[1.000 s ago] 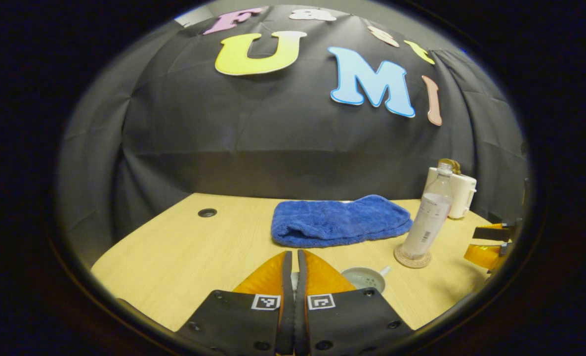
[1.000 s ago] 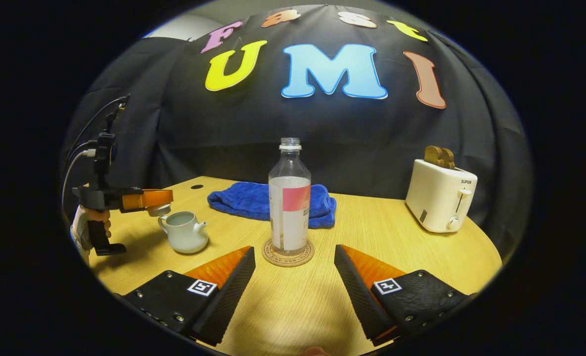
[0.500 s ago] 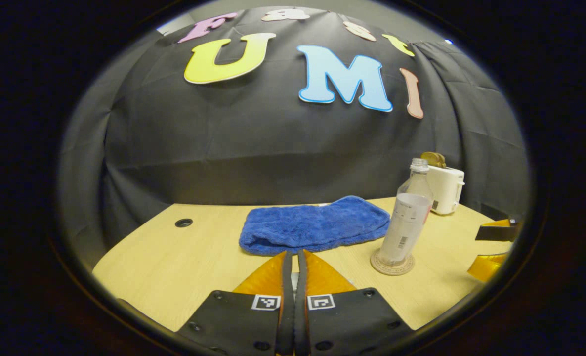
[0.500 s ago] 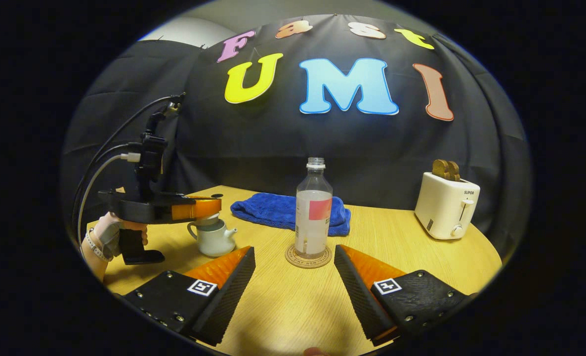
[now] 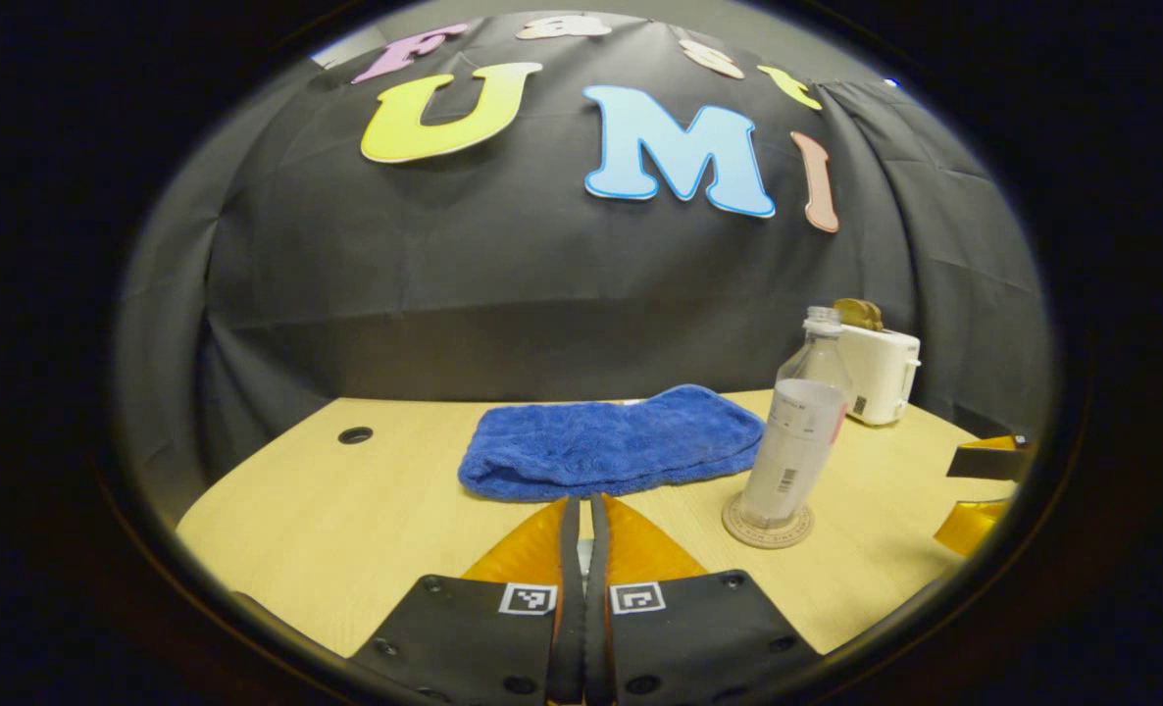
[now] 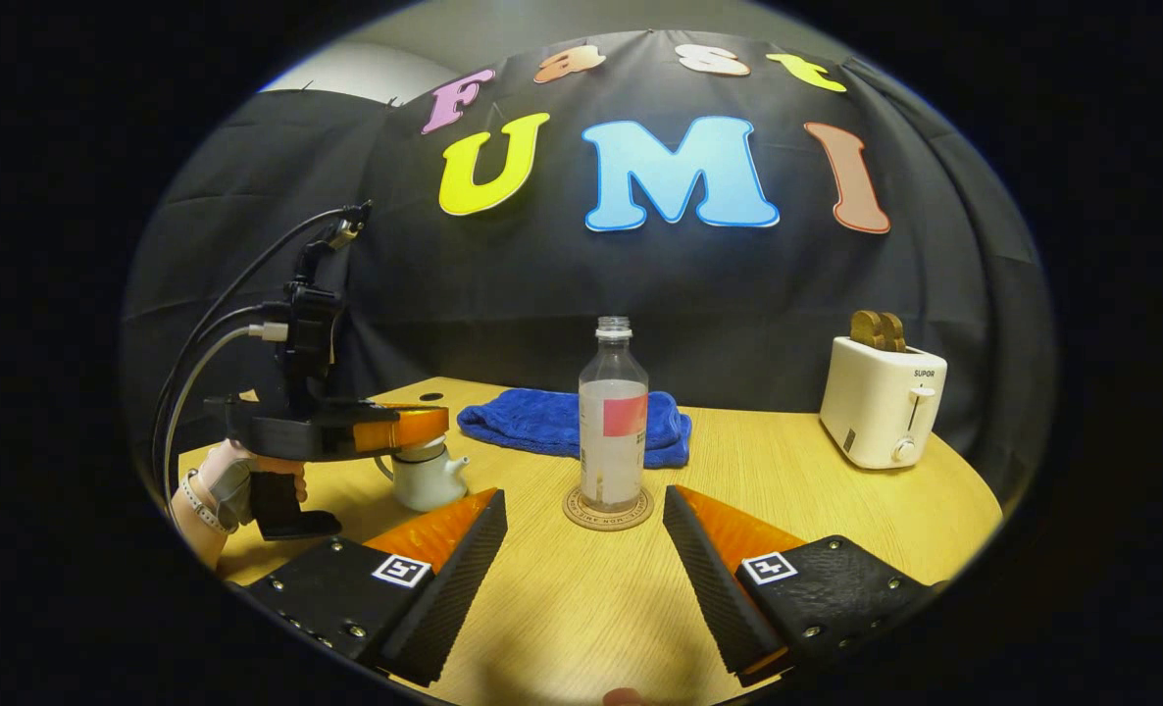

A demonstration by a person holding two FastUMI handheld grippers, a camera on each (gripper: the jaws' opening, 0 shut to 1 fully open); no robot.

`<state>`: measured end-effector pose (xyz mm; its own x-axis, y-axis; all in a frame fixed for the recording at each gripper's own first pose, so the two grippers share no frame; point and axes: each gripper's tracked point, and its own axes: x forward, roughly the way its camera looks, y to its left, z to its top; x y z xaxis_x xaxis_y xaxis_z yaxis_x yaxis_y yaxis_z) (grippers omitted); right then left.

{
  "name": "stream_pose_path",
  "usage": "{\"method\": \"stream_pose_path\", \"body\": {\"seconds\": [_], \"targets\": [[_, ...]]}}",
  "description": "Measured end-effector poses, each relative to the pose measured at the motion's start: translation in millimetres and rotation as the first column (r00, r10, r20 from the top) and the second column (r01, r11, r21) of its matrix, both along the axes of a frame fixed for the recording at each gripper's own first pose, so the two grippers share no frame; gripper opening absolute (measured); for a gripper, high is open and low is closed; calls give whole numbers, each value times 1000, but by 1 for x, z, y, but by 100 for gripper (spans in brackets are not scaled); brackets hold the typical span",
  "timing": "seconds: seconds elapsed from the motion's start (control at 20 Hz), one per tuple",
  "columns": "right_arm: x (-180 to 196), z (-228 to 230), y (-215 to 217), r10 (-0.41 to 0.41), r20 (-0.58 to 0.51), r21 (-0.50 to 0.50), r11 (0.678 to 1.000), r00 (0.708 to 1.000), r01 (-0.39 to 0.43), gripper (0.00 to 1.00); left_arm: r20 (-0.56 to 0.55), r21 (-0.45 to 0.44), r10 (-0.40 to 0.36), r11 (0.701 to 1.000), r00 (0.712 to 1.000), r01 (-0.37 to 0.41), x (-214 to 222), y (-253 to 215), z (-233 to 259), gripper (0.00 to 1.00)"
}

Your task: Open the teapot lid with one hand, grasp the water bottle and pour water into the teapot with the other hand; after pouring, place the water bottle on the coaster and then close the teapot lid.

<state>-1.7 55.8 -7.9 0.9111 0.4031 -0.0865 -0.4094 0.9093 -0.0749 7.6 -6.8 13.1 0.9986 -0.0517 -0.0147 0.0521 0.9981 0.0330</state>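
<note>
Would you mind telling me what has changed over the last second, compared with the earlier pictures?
The left hand-held gripper, shut on the lid, came down from above the open teapot until the lid sits at its mouth. The right hand-held gripper drew back from the water bottle, which looks smaller now. The bottle stays on its coaster; the right jaws remain open, and the blue towel and toaster are unmoved.
</note>
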Motion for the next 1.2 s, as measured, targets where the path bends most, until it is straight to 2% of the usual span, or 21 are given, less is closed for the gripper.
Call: {"method": "stream_pose_path", "body": {"seconds": [0.2,0.45,0.6,0.7,0.75,1.2], "targets": [[2,1,-6,-11,-2,18,1000,1000,11,100,-3,-15,5,1000,1000,-5,1,0,-7,6],[2,4,-3,-7,-1,22,1000,1000,7,99,1,18,19,1000,1000,-19,2,-1,-9,7],[-1,2,-1,-5,1,22,1000,1000,5,100,0,25,18,1000,1000,-18,0,-2,-10,13],[-2,4,1,-6,6,18,1000,1000,6,100,2,-1,8,1000,1000,-8,-2,-4,-9,24],[-2,7,2,-10,13,18,1000,1000,10,100,2,-9,10,1000,1000,-10,-5,-3,-8,25],[-23,20,12,-39,81,10,999,996,38,99,68,-21,4,1000,998,-3,-69,-11,9,20]]}}
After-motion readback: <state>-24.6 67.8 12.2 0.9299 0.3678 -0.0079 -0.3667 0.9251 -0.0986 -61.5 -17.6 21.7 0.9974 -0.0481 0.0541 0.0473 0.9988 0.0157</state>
